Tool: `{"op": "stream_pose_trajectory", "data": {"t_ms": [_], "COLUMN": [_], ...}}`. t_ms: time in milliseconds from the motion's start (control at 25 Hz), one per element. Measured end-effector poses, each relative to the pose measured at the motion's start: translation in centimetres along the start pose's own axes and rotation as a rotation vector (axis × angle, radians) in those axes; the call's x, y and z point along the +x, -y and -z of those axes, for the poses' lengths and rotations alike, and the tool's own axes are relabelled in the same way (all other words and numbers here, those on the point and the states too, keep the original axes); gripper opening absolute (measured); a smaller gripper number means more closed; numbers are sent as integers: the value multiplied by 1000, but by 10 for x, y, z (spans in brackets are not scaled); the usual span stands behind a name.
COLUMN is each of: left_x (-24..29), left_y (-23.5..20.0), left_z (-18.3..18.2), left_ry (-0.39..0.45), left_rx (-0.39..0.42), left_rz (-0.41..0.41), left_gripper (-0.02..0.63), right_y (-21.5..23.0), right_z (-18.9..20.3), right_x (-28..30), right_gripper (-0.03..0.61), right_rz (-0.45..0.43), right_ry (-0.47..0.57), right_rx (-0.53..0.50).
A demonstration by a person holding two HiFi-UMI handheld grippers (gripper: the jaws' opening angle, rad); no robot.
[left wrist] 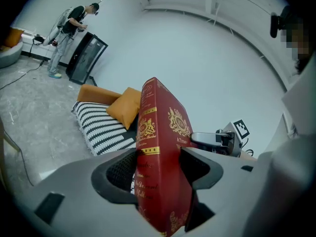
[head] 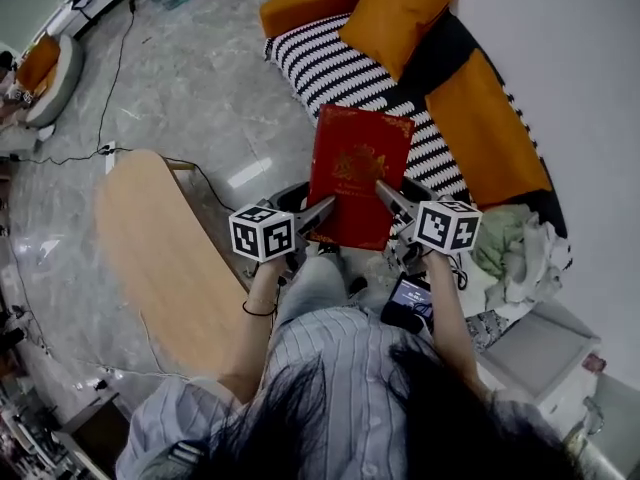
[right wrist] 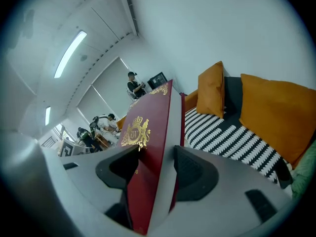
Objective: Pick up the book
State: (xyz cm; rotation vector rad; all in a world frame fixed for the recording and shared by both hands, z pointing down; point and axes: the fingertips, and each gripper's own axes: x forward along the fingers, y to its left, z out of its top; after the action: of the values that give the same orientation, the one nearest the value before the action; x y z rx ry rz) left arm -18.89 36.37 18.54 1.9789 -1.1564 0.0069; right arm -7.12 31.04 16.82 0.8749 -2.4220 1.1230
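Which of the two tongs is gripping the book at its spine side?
The left tongs: their view shows the gold-lettered spine of the book between the jaws, while the right tongs clamp the page-edge side.

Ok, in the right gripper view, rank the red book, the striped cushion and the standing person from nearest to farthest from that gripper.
1. Red book, clamped in the right gripper.
2. Striped cushion, lower right.
3. Standing person, far back across the room.

The book (head: 355, 158) sits between the left gripper (head: 323, 208) and right gripper (head: 384, 191), sofa (head: 330, 68) behind, table (head: 160, 258) left.
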Motion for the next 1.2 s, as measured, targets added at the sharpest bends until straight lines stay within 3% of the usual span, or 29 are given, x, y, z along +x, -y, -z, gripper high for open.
{"op": "stream_pose_trajectory", "data": {"t_ms": [240, 640, 1200], "left_x": [-20, -30, -70], "left_y": [13, 75, 137], "left_z": [19, 76, 149], "left_ry": [25, 46, 71], "left_rx": [-16, -33, -11], "left_rz": [-43, -55, -130], "left_gripper": [291, 288, 287], "right_y": [-10, -3, -16], "right_z": [18, 59, 126], "right_x": [-12, -83, -152], "right_gripper": [236, 236, 236], "right_rz": [-36, -66, -136], "right_ry": [-26, -27, -22], "right_rx": [-27, -59, -72]}}
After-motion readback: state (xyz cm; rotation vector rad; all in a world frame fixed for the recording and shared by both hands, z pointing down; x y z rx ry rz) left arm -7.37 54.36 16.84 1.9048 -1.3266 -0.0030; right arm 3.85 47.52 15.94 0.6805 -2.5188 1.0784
